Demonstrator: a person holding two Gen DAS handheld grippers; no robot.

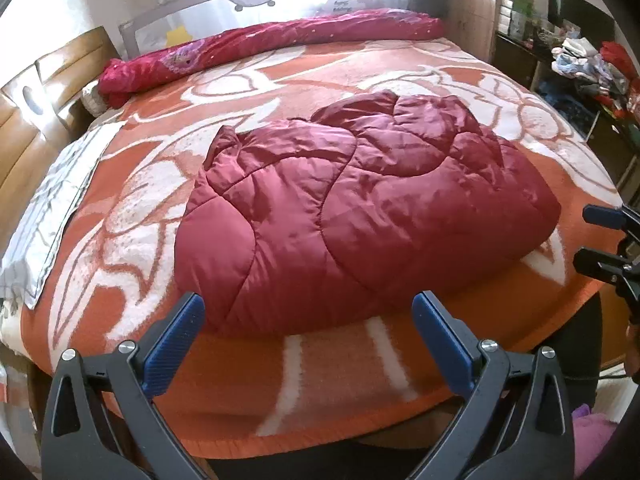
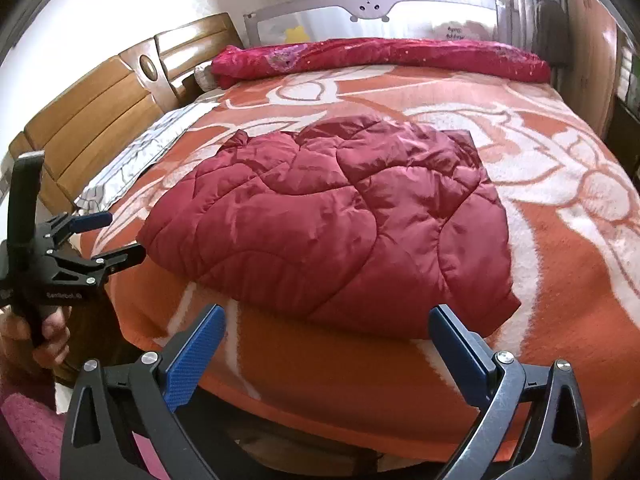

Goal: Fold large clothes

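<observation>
Quilted red jacket lies folded mid-frame on the orange blanket; it looks puffy, light and slick, best pinched at a stitched near hem. Left gripper and right gripper hover at lower frame, angled down, jaws wide apart and empty

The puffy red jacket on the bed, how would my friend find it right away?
Look at the big bed covered by an orange and white flowered blanket. In its middle lies the folded, shiny dark red quilted jacket. The pink-red patterned quilt rolled along the far edge is long and thin; the jacket is a flat, puffy bundle.
</observation>
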